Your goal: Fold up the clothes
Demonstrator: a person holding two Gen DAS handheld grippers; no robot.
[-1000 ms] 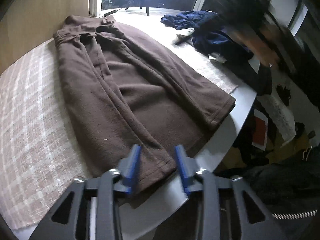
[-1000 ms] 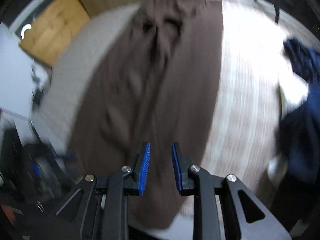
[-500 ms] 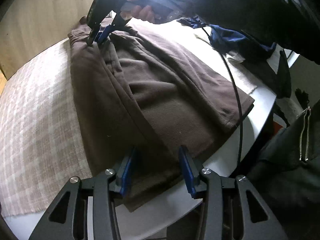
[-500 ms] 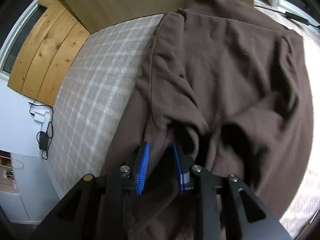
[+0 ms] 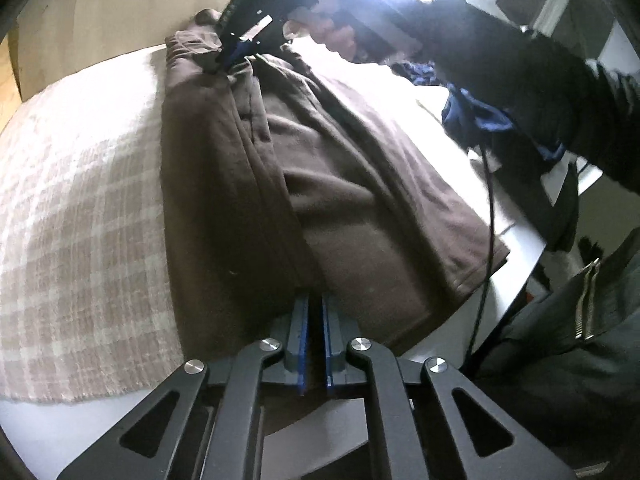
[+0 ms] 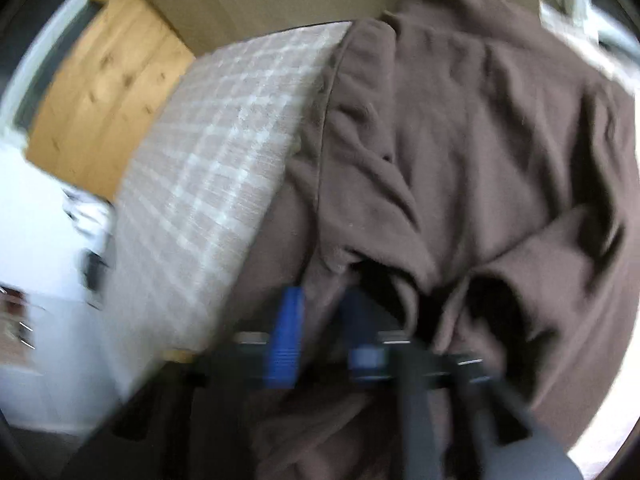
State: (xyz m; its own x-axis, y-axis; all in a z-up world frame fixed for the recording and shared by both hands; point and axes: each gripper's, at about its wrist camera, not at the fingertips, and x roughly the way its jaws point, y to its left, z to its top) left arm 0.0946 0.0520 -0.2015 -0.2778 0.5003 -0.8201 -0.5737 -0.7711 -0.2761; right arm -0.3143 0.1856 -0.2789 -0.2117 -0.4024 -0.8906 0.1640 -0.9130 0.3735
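No readable writing seen. My left gripper [image 5: 314, 308] had pinched the near hem of the brown fleece garment [image 5: 248, 200] lying on the checked cloth [image 5: 80, 220]. My right gripper [image 5: 224, 66], angled down at the far end, was closing on its bunched fabric.

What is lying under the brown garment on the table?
The brown garment lies on a beige plaid cloth, which shows to its left. Near the hem the bare white table shows. Whatever sits directly beneath the garment's middle is covered.
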